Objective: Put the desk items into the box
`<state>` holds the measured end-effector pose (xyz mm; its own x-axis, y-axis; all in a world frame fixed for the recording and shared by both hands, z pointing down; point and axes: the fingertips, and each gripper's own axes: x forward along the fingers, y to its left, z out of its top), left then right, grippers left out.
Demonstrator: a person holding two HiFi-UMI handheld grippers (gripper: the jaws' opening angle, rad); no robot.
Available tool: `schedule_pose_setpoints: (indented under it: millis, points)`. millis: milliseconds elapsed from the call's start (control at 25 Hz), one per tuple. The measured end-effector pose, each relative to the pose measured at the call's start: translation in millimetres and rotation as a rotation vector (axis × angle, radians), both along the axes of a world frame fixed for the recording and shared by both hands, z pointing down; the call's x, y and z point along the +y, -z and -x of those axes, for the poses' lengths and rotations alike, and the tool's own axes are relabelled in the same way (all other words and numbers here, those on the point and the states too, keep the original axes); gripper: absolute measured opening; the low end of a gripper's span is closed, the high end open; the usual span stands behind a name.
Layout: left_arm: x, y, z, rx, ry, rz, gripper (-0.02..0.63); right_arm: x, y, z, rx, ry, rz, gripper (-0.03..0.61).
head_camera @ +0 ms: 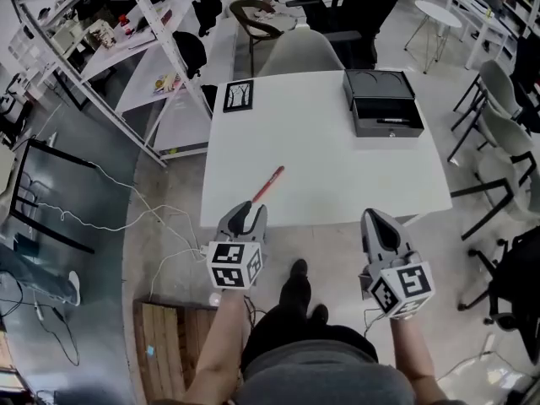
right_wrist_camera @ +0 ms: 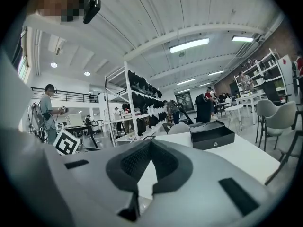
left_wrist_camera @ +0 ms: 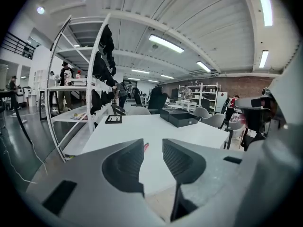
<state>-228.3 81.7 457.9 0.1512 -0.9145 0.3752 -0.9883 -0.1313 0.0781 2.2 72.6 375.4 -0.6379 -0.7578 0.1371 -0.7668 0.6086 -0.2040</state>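
A red pen point(head_camera: 268, 184) lies slantwise on the white table point(head_camera: 337, 175), near its front left. An open black box point(head_camera: 384, 101) stands at the table's far right corner. My left gripper point(head_camera: 249, 211) hovers at the table's front edge just short of the pen, jaws apart with nothing between them. In the left gripper view the pen point(left_wrist_camera: 146, 146) shows in the gap between the open fingers of the gripper point(left_wrist_camera: 153, 145), with the box point(left_wrist_camera: 182, 118) far behind. My right gripper point(head_camera: 375, 219) is held off the front edge, its jaws point(right_wrist_camera: 150, 144) shut and empty. The box point(right_wrist_camera: 210, 135) lies ahead of it.
A black marker card point(head_camera: 238, 95) lies at the table's far left. A grey chair point(head_camera: 299, 53) stands behind the table and more chairs point(head_camera: 502, 133) to the right. A white metal rack point(head_camera: 160, 49) rises on the left, with cables point(head_camera: 160, 218) on the floor.
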Motion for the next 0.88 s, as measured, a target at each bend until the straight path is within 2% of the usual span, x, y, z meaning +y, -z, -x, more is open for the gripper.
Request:
schedule_pose_setpoints:
  millis: [320, 880]
  points:
    - [-53, -28, 19, 0.003, -0.071, 0.079, 0.114, -50, -4, 24, 0.025, -0.042, 0.021, 0.005]
    - [-100, -75, 16, -0.025, -0.237, 0.240, 0.130, -88, -11, 39, 0.032, -0.131, 0.074, 0.005]
